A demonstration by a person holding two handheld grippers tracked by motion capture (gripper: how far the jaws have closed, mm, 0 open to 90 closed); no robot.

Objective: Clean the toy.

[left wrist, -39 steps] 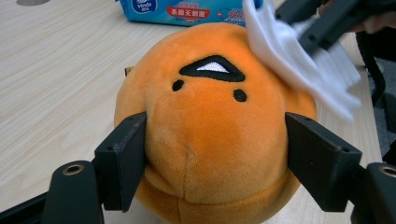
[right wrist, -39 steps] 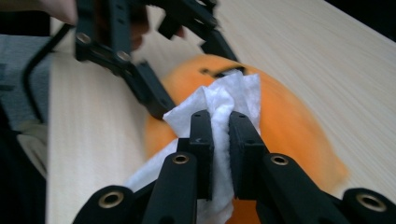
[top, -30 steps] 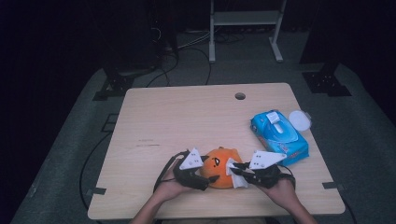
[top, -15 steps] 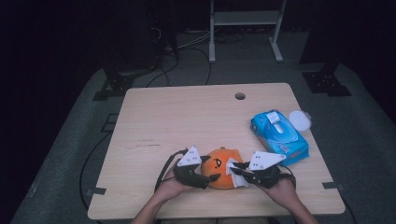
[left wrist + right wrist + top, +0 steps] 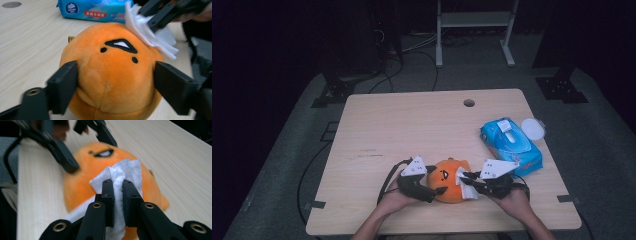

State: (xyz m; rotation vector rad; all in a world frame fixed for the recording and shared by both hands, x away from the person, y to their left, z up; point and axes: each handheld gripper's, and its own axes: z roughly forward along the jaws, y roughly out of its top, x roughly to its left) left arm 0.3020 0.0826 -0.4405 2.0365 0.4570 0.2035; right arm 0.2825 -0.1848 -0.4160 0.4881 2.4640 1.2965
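Near edge of the tabletop (image 5: 412,125): the left hand-held gripper (image 5: 115,82) clamps an orange plush (image 5: 112,72); the right hand-held gripper (image 5: 117,195) pinches a white wipe (image 5: 118,173) against it; wipes pack (image 5: 511,142) far right.

1. We see a lab or recording studio: dark surroundings around one lit wooden tabletop (image 5: 412,125).
2. Cables (image 5: 412,47) trail across grey floor matting (image 5: 287,165).
3. Black stand bases (image 5: 560,85) and a metal frame (image 5: 474,20) stand behind.
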